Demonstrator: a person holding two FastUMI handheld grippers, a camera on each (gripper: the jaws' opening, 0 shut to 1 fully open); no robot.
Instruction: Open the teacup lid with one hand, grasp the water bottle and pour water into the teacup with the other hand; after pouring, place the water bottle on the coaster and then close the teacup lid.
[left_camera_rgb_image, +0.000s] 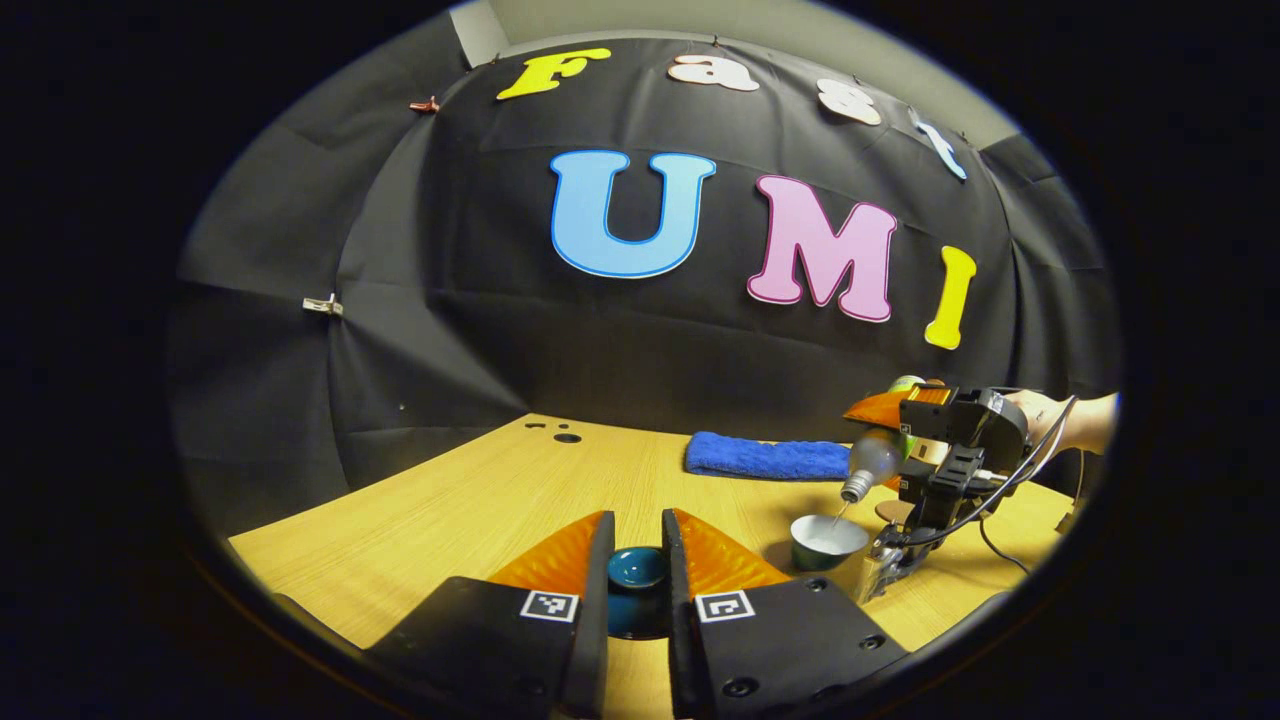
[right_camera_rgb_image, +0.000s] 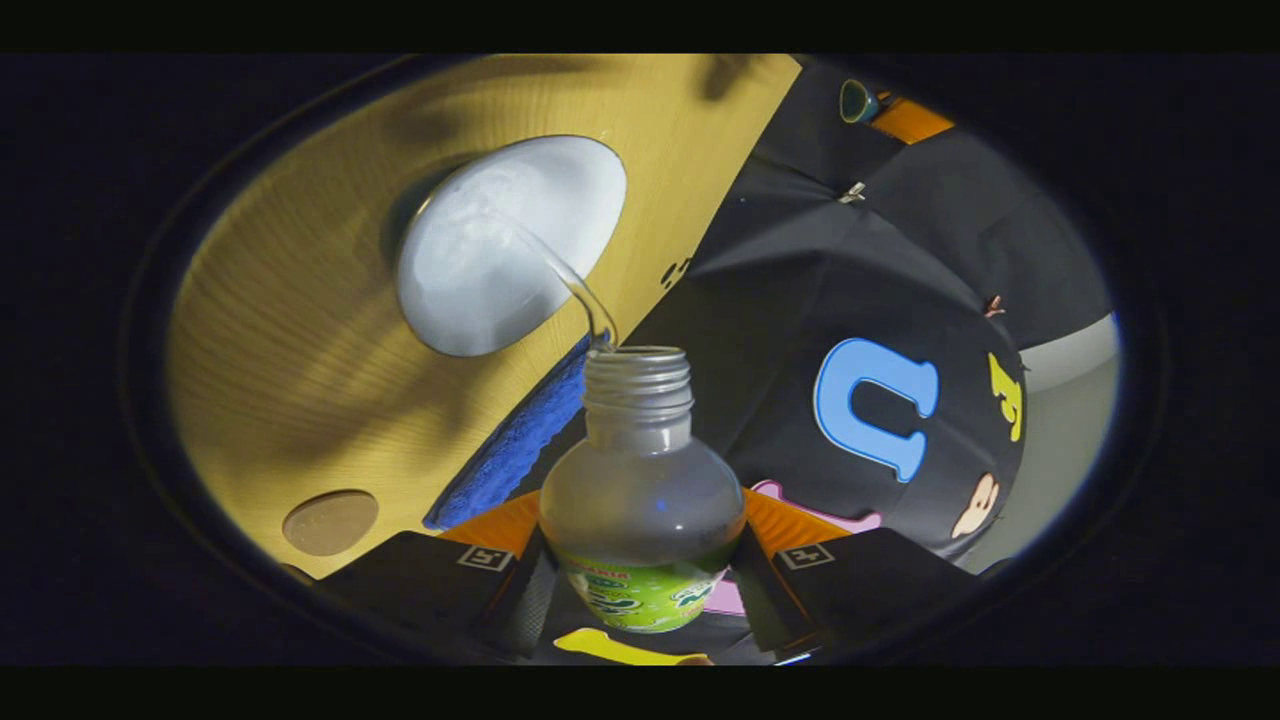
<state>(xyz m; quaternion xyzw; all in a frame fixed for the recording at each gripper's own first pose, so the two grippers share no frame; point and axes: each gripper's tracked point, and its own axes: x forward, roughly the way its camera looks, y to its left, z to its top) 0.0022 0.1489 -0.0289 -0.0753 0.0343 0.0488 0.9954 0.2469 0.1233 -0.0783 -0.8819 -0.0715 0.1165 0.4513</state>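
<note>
Right gripper view shows the right gripper (right_camera_rgb_image: 640, 575) clamping the clear plastic water bottle (right_camera_rgb_image: 640, 500), tipped and pouring a thin stream into the white-lined round teacup (right_camera_rgb_image: 500, 250), while the left gripper (left_camera_rgb_image: 637, 565) pinches the teal ceramic lid (left_camera_rgb_image: 637, 568) well left of the teacup; next the bottle must be righted and set on the round brown coaster (right_camera_rgb_image: 330, 522) near the teacup.

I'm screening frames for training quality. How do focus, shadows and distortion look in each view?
Left gripper view: sharp, strong fisheye bending of the table edge. Right gripper view: tilted, dimmer, soft shadows across the table; bottle slightly soft, teacup interior washed pale.
</note>
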